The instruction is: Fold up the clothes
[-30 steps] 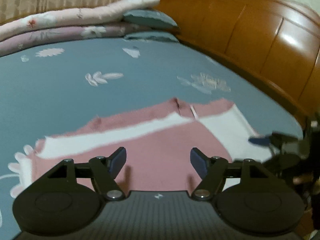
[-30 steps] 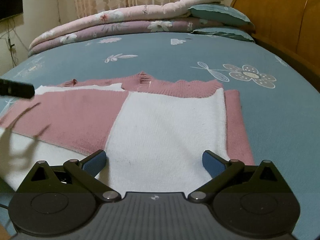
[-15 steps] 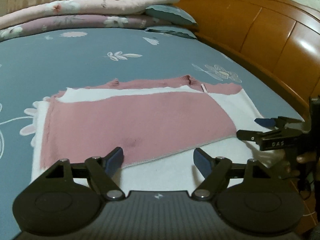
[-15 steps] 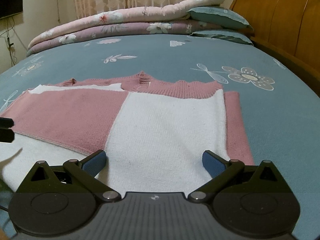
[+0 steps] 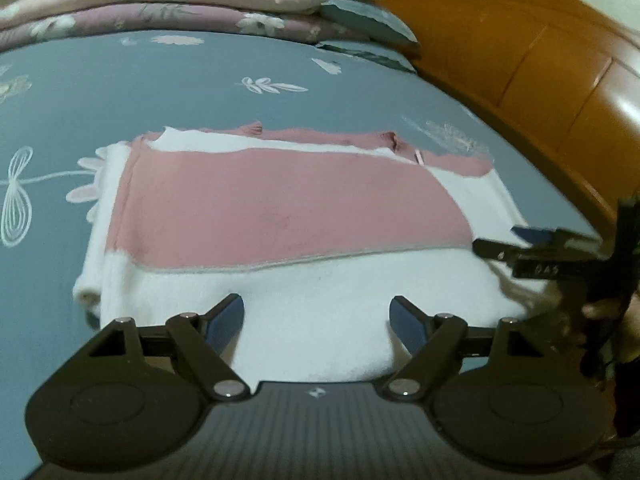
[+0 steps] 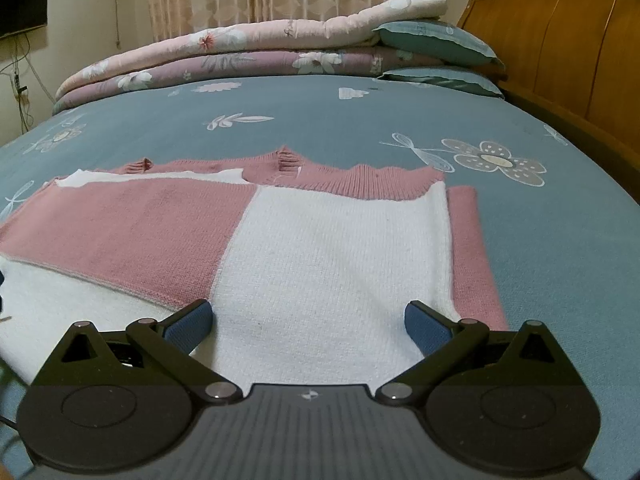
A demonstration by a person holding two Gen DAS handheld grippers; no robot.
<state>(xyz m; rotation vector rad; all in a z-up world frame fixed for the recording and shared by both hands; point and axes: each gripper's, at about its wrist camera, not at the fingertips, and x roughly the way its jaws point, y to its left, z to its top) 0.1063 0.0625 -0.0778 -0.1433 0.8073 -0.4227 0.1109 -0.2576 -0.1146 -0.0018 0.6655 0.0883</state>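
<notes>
Pink-and-white knit sweater lying flat, partly folded, on the blue flowered bed sheet. Both claws, left and right, spread wide at the near white hem, gripping nothing. Best to pinch both near corners evenly and keep the edges square.

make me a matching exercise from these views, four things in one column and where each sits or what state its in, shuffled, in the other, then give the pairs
Things:
1. sweater
2. folded quilts
3. headboard
4. left gripper

Place or state:
A. wooden, along the right side of the bed
B. open, low over the white near edge of the knit
C. stacked at the far end of the bed
D. pink and white, lying flat on the blue floral sheet

Pairs: 1-D, 2-C, 3-A, 4-B
</notes>
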